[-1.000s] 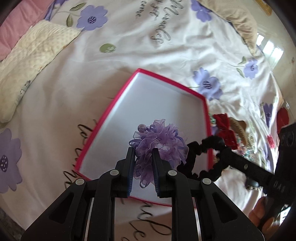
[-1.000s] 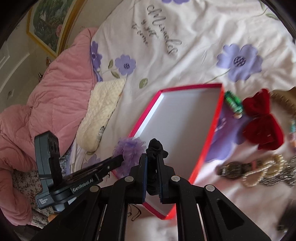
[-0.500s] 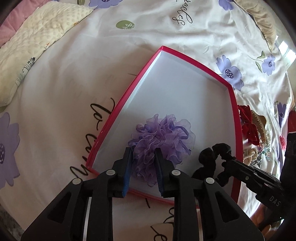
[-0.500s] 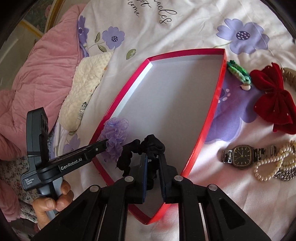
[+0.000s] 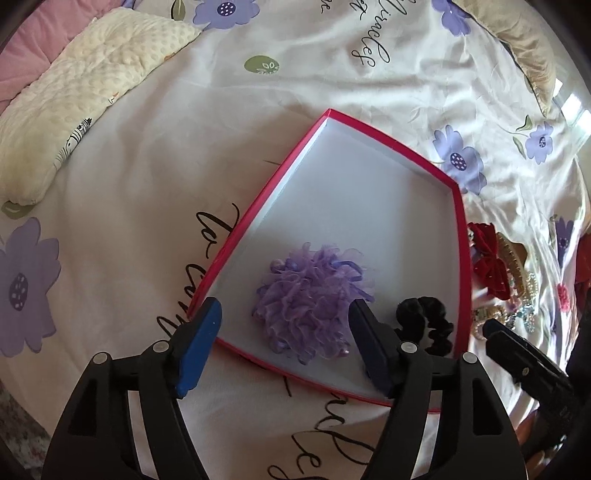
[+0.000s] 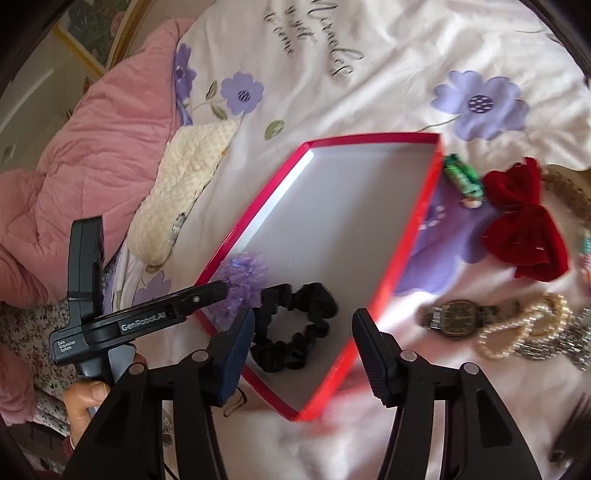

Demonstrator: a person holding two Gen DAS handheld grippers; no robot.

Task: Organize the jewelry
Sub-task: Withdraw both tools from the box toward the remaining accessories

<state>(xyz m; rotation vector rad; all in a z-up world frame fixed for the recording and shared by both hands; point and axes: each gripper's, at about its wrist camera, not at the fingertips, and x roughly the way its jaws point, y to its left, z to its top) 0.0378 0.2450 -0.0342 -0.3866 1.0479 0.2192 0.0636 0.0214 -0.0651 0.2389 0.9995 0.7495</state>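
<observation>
A shallow red-rimmed box [image 5: 236,236] [image 6: 417,218] with a white floor lies on the flowered bedsheet. A purple frilly scrunchie [image 5: 310,299] [image 6: 245,277] lies in its near corner. A black scrunchie [image 5: 424,321] [image 6: 295,328] lies in the box beside it. My left gripper [image 5: 286,328] is open just above the purple scrunchie, holding nothing. My right gripper [image 6: 303,328] is open over the black scrunchie, holding nothing. A red velvet bow [image 6: 524,221] [image 5: 487,262], a green hair clip [image 6: 461,177], a gold watch [image 6: 458,317] and a pearl bracelet [image 6: 524,325] lie right of the box.
A cream dotted pillow [image 5: 74,96] and a pink quilt [image 6: 92,155] lie left of the box. A tan hair claw [image 5: 513,254] and sparkly jewelry [image 5: 524,310] lie by the bow. A framed picture [image 6: 99,33] hangs on the wall.
Both grippers opened and let go of their scrunchies, which now lie in the box. Both grippers drew back a little.
</observation>
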